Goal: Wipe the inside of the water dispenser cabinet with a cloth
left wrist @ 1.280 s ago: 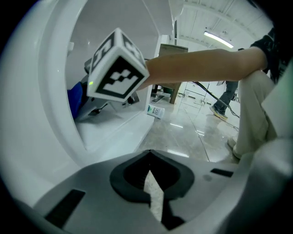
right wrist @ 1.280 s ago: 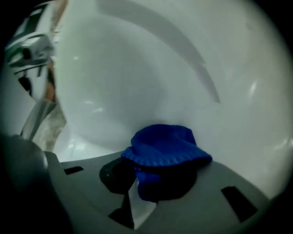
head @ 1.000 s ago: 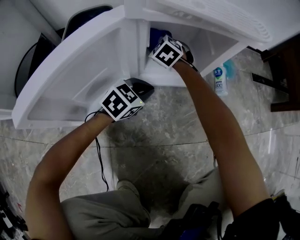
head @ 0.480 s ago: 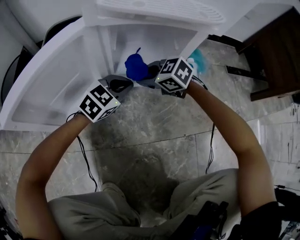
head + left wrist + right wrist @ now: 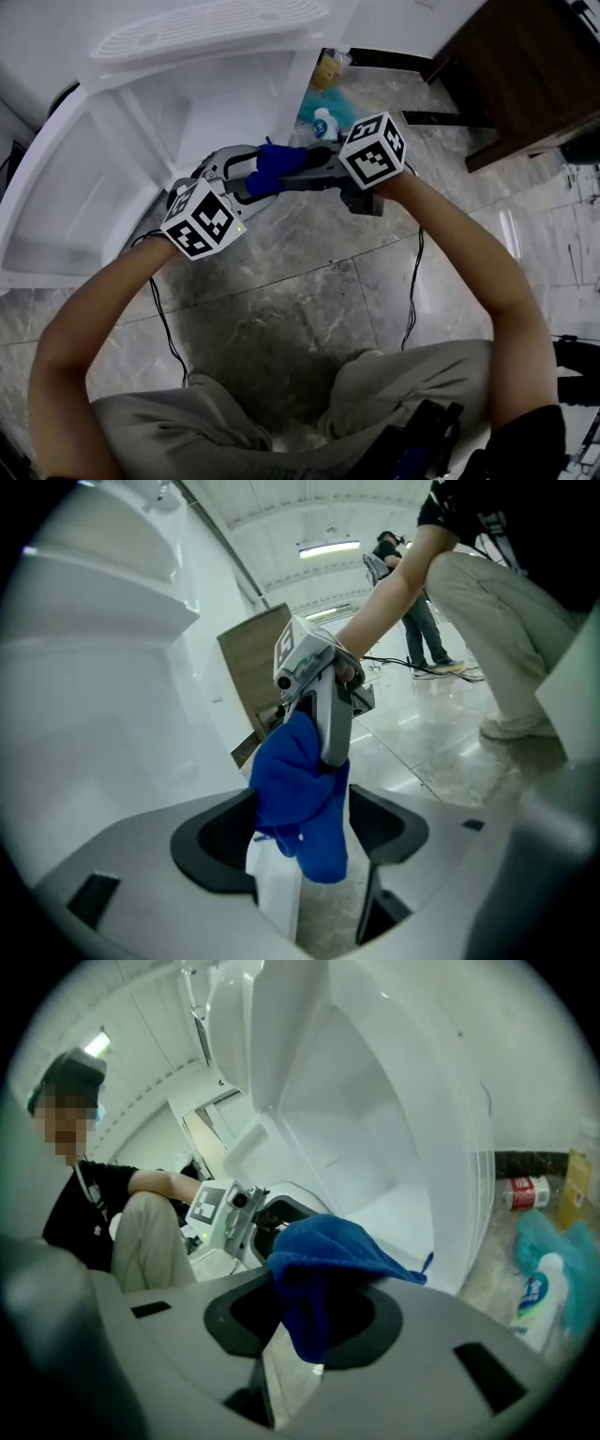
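Note:
The blue cloth (image 5: 275, 161) is clamped in my right gripper (image 5: 265, 178), which reaches in from the right in front of the open white water dispenser cabinet (image 5: 216, 98). In the right gripper view the cloth (image 5: 323, 1251) bulges out of the shut right gripper (image 5: 305, 1326). My left gripper (image 5: 242, 172) meets it from the lower left. Its jaws have just been opening. In the left gripper view the cloth (image 5: 300, 789) hangs between the wide-apart jaws of the left gripper (image 5: 300, 850), and neither pad presses on it.
The cabinet door (image 5: 56, 197) stands open at the left. Plastic bottles (image 5: 323, 122) and a teal bag (image 5: 342, 108) lie on the marble floor (image 5: 300, 281) beside the cabinet. A dark wooden cabinet (image 5: 525, 66) fills the upper right. Another person (image 5: 412, 602) stands far back.
Both grippers have come out of the cabinet and met in front of it. The right one brought the blue cloth along. The left jaws now stand open around the cloth.

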`<state>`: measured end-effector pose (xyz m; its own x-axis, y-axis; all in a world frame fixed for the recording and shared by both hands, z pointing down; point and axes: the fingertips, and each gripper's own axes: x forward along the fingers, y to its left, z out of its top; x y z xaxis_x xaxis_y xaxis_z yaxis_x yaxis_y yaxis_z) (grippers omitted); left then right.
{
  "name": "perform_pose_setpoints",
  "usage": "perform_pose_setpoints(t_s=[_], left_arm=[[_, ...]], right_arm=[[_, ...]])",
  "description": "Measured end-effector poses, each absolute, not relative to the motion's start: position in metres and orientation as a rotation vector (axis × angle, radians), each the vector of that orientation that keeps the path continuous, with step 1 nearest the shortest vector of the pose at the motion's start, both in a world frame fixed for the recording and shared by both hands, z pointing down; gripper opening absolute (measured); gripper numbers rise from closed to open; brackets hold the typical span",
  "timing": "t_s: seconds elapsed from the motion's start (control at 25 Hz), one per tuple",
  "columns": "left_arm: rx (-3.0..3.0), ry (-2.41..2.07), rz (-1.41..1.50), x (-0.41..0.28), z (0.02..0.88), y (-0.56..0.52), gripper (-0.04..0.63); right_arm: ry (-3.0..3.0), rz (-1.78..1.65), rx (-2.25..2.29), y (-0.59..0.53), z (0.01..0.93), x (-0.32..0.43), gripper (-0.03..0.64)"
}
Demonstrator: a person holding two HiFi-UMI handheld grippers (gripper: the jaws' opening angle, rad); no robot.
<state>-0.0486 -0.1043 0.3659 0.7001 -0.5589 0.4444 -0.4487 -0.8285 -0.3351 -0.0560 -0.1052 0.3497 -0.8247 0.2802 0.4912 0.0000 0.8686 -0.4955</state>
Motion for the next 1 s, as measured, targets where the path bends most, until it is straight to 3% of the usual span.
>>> perform_pose_setpoints(t_s=[0.4,0.6,1.0], left_arm=[[-2.526,0.486,-0.884,0.032,0.356,-0.077,0.329],[-2.469,0.482,-0.945,0.037,0.357,-0.075,0.211],[-2.552,0.556,-0.929,0.027,0.347,-0.090,0.129]], right_arm=[[-2.367,0.868,-0.468,-0.057,0.340,-0.011,0.086],[-2.366,0.937,-0.451,-0.058,0.340,-0.004,0.086],[-2.450,1.068,-0.398,-0.078,0.323,0.003,0.127]])
